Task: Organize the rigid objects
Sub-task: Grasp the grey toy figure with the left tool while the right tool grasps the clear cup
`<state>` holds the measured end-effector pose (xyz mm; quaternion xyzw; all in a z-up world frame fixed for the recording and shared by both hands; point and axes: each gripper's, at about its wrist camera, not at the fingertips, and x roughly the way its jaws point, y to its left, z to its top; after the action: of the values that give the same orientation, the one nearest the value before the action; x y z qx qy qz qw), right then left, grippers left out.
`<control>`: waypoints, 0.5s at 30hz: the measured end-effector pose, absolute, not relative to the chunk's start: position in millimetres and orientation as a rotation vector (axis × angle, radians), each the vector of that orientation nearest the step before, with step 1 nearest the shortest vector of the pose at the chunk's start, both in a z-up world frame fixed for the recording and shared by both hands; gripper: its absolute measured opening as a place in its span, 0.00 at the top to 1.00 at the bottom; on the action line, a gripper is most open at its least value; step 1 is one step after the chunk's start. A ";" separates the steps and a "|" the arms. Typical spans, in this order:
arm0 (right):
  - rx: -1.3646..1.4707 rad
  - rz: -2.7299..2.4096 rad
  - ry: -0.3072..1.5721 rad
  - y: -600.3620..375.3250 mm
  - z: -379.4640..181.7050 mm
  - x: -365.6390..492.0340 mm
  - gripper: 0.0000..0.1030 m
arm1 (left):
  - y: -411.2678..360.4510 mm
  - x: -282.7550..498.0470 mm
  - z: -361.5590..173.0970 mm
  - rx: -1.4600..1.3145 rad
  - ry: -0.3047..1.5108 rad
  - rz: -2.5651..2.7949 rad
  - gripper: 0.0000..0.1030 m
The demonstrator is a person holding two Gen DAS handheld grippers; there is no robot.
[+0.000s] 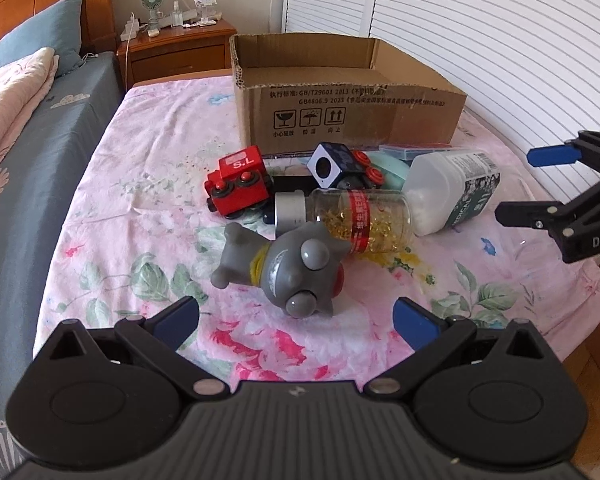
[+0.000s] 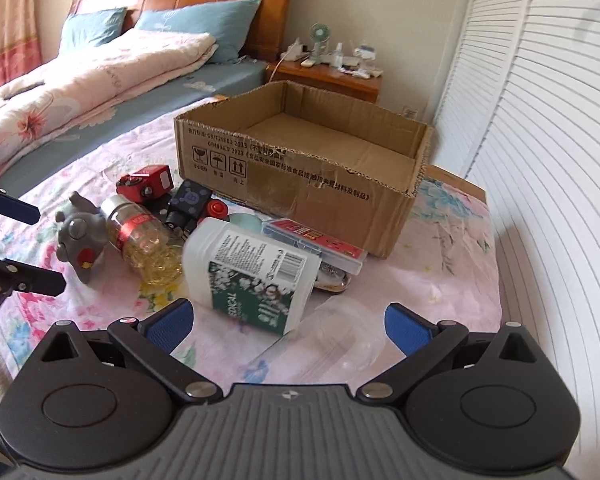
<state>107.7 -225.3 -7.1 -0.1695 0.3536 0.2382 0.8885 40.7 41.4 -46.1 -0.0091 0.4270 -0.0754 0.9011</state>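
Note:
A pile of objects lies in front of an empty cardboard box point(image 1: 340, 92) point(image 2: 300, 160). It holds a grey rubber toy figure point(image 1: 288, 264) point(image 2: 78, 240), a clear bottle with gold bits point(image 1: 352, 216) point(image 2: 144, 240), a red toy train car point(image 1: 238, 184) point(image 2: 146, 182), a dark blue cube block point(image 1: 332, 164) point(image 2: 190, 200), a white plastic bottle point(image 1: 452, 192) point(image 2: 252, 272) and a flat clear case with a red label point(image 2: 316, 242). My left gripper point(image 1: 296, 320) is open just before the grey toy. My right gripper point(image 2: 288, 324) is open just before the white bottle.
The objects lie on a table under a pink floral cloth point(image 1: 140, 240) point(image 2: 440, 280). A bed point(image 2: 80, 92) stands to the left, a wooden nightstand point(image 1: 172, 44) behind and white louvred doors point(image 1: 480, 40) to the right. A clear plastic sheet point(image 2: 340, 340) lies near my right gripper.

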 end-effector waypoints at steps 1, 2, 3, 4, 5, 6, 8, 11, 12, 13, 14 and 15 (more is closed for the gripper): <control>-0.359 0.512 0.751 -225.6 -8.5 113.9 0.00 | 42.0 41.4 -48.1 -0.023 0.887 -0.160 0.01; -0.361 0.529 0.771 -226.1 -10.2 119.7 0.00 | 42.0 42.4 -50.4 -0.026 0.894 -0.160 0.01; -0.362 0.544 0.791 -226.3 -12.5 124.8 0.00 | 42.3 42.8 -52.5 -0.027 0.903 -0.161 0.01; -0.361 0.560 0.811 -227.0 -14.4 128.6 0.00 | 42.6 43.3 -55.0 -0.028 0.912 -0.165 0.01; -0.358 0.573 0.833 -227.7 -15.9 131.5 0.00 | 42.8 43.6 -56.8 -0.030 0.919 -0.172 0.01; -0.348 0.582 0.849 -229.1 -17.0 132.7 0.00 | 43.0 43.2 -58.6 -0.031 0.925 -0.179 0.01; -0.325 0.584 0.868 -233.0 -17.8 130.6 0.00 | 43.1 42.6 -62.2 -0.025 0.934 -0.189 0.01; -0.292 0.572 0.902 -239.0 -18.3 120.7 0.00 | 43.1 42.8 -66.7 -0.014 0.945 -0.196 0.01; -0.285 0.567 0.912 -240.0 -18.9 115.5 0.00 | 43.2 43.4 -67.9 -0.010 0.948 -0.199 0.01; -0.280 0.558 0.923 -240.4 -20.2 110.1 0.00 | 43.2 43.7 -69.0 -0.006 0.950 -0.200 0.01; -0.279 0.544 0.940 -239.7 -22.2 104.4 0.00 | 42.7 42.9 -69.2 0.004 0.944 -0.200 0.01; -0.277 0.538 0.951 -238.8 -24.2 98.3 0.00 | 42.5 42.8 -69.5 0.012 0.945 -0.201 0.01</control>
<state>98.3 -238.8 -24.2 -0.1311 0.4509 0.2550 0.8453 42.8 42.5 -69.5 0.0056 0.4544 -0.0966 0.8855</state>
